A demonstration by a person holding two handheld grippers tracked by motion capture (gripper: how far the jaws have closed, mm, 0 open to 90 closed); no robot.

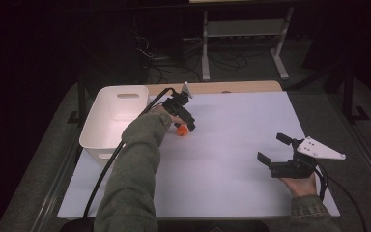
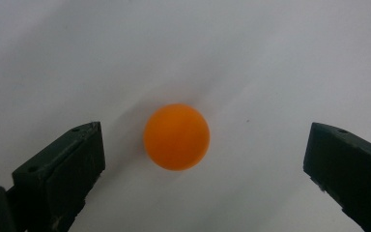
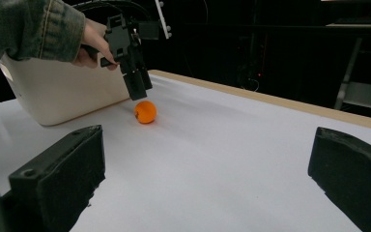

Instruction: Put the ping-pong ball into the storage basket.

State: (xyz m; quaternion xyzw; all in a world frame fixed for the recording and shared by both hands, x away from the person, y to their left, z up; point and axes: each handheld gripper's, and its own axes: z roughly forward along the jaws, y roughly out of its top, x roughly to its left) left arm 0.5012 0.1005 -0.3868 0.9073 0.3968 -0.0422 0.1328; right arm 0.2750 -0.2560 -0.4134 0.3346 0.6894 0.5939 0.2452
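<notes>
We see a white-topped desk [image 1: 232, 145] with a white bin [image 1: 113, 116] at its far left corner. Just beside the bin, toward the desk's middle, lies a small orange ball [image 1: 182, 130]. Our left claw [image 1: 189, 124] hangs over it, jaws wide, the ball between them but untouched. Our right claw [image 1: 273, 147] rests near the right edge, also wide, holding nothing. To grip well, we judge we should lower until the jaws flank the ball's widest part, then close slowly so it cannot roll away.

Orange ball [image 2: 176, 137] on white table [image 2: 270, 58], between wide-apart black fingers [image 2: 60, 174].
</notes>
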